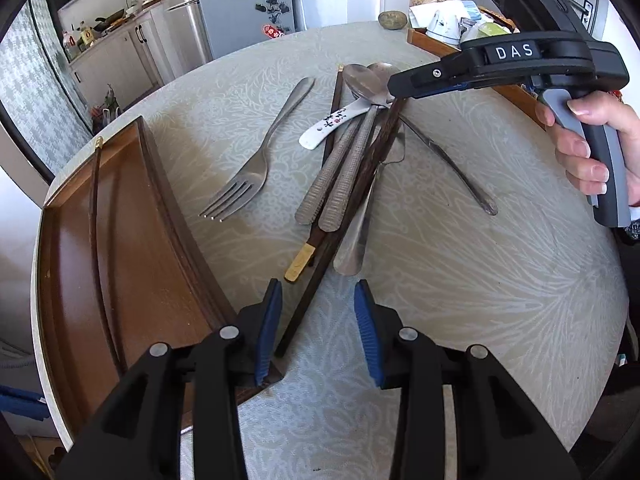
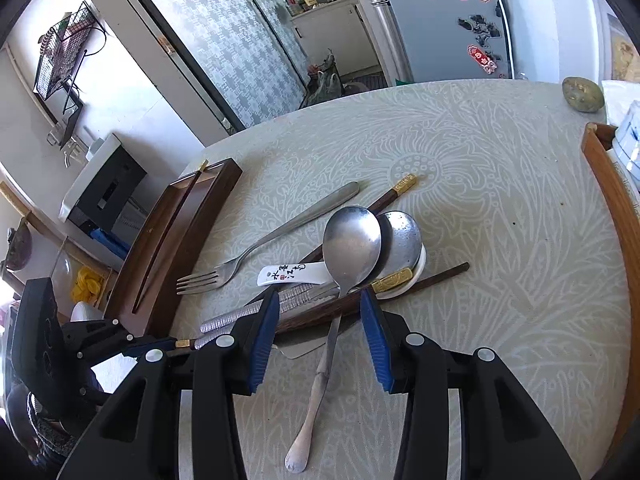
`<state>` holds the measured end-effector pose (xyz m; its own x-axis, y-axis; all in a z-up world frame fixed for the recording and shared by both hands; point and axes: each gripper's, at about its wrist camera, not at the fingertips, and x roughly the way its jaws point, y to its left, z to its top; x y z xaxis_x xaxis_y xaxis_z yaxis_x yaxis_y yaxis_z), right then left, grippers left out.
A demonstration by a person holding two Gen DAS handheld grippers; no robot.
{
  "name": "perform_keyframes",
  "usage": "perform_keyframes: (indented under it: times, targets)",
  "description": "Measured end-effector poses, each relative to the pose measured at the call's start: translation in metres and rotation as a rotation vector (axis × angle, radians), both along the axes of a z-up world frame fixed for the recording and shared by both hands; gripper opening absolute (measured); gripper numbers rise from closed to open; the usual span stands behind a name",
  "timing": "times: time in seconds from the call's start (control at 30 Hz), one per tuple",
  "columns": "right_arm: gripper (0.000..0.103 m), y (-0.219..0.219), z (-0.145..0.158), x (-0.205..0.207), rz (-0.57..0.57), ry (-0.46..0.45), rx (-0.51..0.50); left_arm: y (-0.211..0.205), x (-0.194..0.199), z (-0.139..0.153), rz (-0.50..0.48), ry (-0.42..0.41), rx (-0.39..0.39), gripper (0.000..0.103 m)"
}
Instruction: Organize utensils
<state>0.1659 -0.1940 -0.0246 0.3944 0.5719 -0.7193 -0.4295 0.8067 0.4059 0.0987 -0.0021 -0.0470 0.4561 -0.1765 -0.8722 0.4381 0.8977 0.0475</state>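
While my left tongs [image 1: 318, 330] hang wide open and empty at the near edge of the pile, the dark wooden chopstick [image 1: 320, 272] I judge to be next runs straight up between their blue pads: its near tip lies at about 7 o'clock by the left pad, and its shaft climbs toward 1 o'clock, under the heap and on to the far side of the table [image 1: 480, 280].

That long axis is what the move turns on. It lies almost along my left fingers, not across them, so closing from here would pinch little more than the tip. My right tongs [image 2: 320, 336] meet the same stick differently. In the right wrist view the chopstick [image 2: 316, 312] crosses the gap from 8 o'clock to 2 o'clock, nearly square to the pads, which stand apart on either side of it, holding nothing; whether they already touch the wood I cannot tell. So I judge the right hand better placed, the left only nearer the loose end.

The stick is partly buried: two textured-handled spoons [image 1: 340, 176] and the white ceramic spoon [image 1: 332, 124] lie over it, and a slim metal handle [image 2: 316, 392] points at 6 o'clock beneath my right tongs. The fork [image 1: 256, 168] lies apart at 10 o'clock. The wooden tray [image 1: 132, 272], at 9 o'clock from my left tongs, already holds one chopstick [image 1: 96, 216] lengthwise.
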Motion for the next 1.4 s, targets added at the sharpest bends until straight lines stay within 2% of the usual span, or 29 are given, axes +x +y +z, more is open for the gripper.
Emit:
perform_keyframes:
  times: [0.07,0.17,0.23,0.27,0.43,0.5,0.67,0.87,1.2,1.23,1.3,1.4]
  targets:
    - [0.043,0.0,-0.001,0.001,0.0,0.001,0.004,0.0,0.002,0.0,-0.002,0.008,0.0,0.04]
    - [0.043,0.0,-0.002,0.001,0.004,0.005,0.008,-0.003,-0.001,-0.001,-0.02,0.017,-0.022,0.022]
    - [0.043,0.0,-0.003,-0.001,0.007,0.006,0.01,-0.009,-0.003,-0.002,-0.02,0.002,-0.009,0.018]
    - [0.043,-0.001,-0.003,0.0,0.007,0.008,0.012,-0.011,-0.004,-0.003,-0.025,0.004,-0.024,0.009]
    - [0.043,-0.004,-0.006,-0.002,-0.004,0.017,0.007,-0.014,-0.014,-0.004,0.019,-0.054,-0.017,0.006]
    - [0.043,-0.007,-0.009,0.0,-0.019,0.032,0.013,-0.012,-0.018,-0.002,0.04,-0.074,-0.038,0.005]
    - [0.043,-0.006,-0.012,0.006,-0.038,0.072,0.066,-0.007,-0.03,0.014,0.067,-0.119,-0.092,0.005]
    - [0.043,0.01,-0.012,0.005,-0.018,0.112,0.152,-0.018,-0.041,0.028,0.046,-0.151,-0.139,0.005]
    - [0.043,0.033,-0.02,0.006,-0.049,0.141,0.103,-0.029,-0.05,0.027,0.033,-0.166,-0.155,0.006]
    - [0.04,0.035,-0.021,0.007,-0.054,0.143,0.102,-0.028,-0.05,0.026,0.035,-0.164,-0.159,0.006]
    - [0.023,0.039,-0.025,0.007,-0.072,0.143,0.083,-0.028,-0.053,0.025,0.037,-0.164,-0.166,0.006]
    - [0.02,0.041,-0.025,0.005,-0.084,0.13,0.089,-0.03,-0.056,0.021,0.037,-0.171,-0.151,0.006]
